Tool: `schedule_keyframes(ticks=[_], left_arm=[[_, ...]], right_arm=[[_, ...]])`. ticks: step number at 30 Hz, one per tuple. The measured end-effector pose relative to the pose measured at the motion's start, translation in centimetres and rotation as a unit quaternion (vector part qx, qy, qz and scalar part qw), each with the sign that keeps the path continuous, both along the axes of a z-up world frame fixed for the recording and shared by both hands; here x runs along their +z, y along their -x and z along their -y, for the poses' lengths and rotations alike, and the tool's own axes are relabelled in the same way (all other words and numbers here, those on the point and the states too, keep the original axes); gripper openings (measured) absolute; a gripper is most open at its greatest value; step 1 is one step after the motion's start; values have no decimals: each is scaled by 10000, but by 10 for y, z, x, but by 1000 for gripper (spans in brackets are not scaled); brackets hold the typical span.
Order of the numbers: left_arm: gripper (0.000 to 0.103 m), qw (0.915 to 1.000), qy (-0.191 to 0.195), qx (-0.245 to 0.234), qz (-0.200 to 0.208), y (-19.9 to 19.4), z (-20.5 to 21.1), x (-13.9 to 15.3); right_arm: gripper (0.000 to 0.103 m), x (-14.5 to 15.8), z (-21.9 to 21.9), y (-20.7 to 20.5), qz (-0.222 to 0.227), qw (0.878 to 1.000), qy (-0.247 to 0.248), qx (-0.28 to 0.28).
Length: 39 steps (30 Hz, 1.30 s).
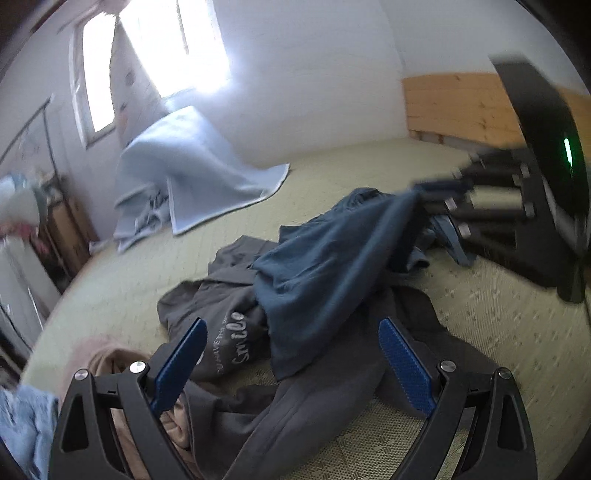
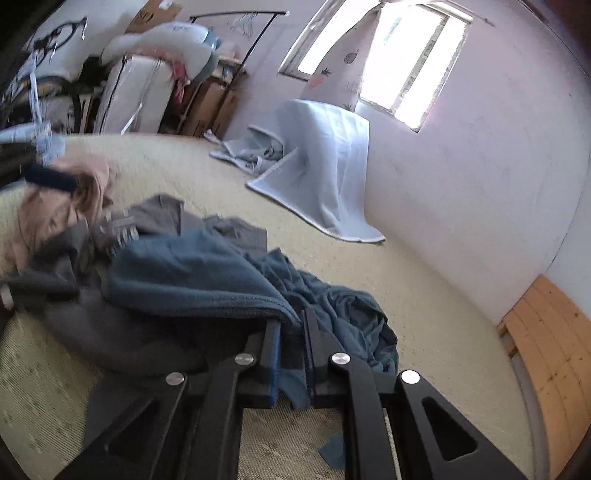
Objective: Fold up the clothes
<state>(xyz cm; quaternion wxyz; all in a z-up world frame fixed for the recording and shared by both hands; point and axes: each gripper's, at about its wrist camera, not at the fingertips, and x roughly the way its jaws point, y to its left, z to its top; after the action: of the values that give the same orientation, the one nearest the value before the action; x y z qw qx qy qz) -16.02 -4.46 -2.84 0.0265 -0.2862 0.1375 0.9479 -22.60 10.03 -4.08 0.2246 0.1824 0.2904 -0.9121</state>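
Note:
A teal-blue garment (image 1: 325, 266) lies crumpled over a dark grey garment (image 1: 221, 314) printed "Smile", both on the bed. My right gripper (image 2: 291, 317) is shut on the hemmed edge of the blue garment (image 2: 192, 280) and holds that edge raised. In the left wrist view the right gripper (image 1: 439, 188) shows blurred at the upper right with the cloth hanging from it. My left gripper (image 1: 292, 322) hovers open over the pile, its blue pads wide apart with nothing pinched between them. A pinkish-beige garment (image 2: 55, 210) lies at the pile's left.
The bed's pale green cover (image 1: 480, 314) spreads around the pile. A light blue blanket (image 2: 325, 166) drapes over something by the window wall. A wooden headboard (image 1: 461, 107) stands at the right. Boxes, a clothes rail (image 2: 236, 22) and stacked bedding crowd the far side.

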Motion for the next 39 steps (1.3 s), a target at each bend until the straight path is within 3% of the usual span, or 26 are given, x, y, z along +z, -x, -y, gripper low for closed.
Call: schedule_keyframes(ticks=[6, 11, 13, 15, 23, 35, 37, 39], left_arm=[[96, 9964, 816, -214, -19, -1, -30, -16], [96, 9929, 1179, -155, -87, 3, -44, -25], [90, 9909, 1328, -167, -148, 4, -49, -27], [80, 9895, 1422, -206, -128, 7, -56, -30], [79, 9865, 1618, 72, -240, 17, -76, -34], [79, 9721, 2082, 956, -500, 34, -79, -44], [76, 9701, 2123, 1014, -587, 34, -78, -43], [65, 9686, 2134, 1096, -647, 35, -76, -41]], right_arm=[[9, 18, -4, 1, -6, 9995, 323, 64], [8, 34, -9, -5, -50, 9979, 628, 135], [8, 40, -11, -6, -47, 9972, 731, 161], [8, 45, -14, -8, 11, 9960, 865, 209], [8, 68, -17, -20, 97, 9913, 1218, 485], [8, 84, -26, -28, 76, 9872, 1497, 539], [8, 84, -26, -28, 79, 9873, 1495, 535], [8, 84, -25, -29, 69, 9875, 1478, 536]])
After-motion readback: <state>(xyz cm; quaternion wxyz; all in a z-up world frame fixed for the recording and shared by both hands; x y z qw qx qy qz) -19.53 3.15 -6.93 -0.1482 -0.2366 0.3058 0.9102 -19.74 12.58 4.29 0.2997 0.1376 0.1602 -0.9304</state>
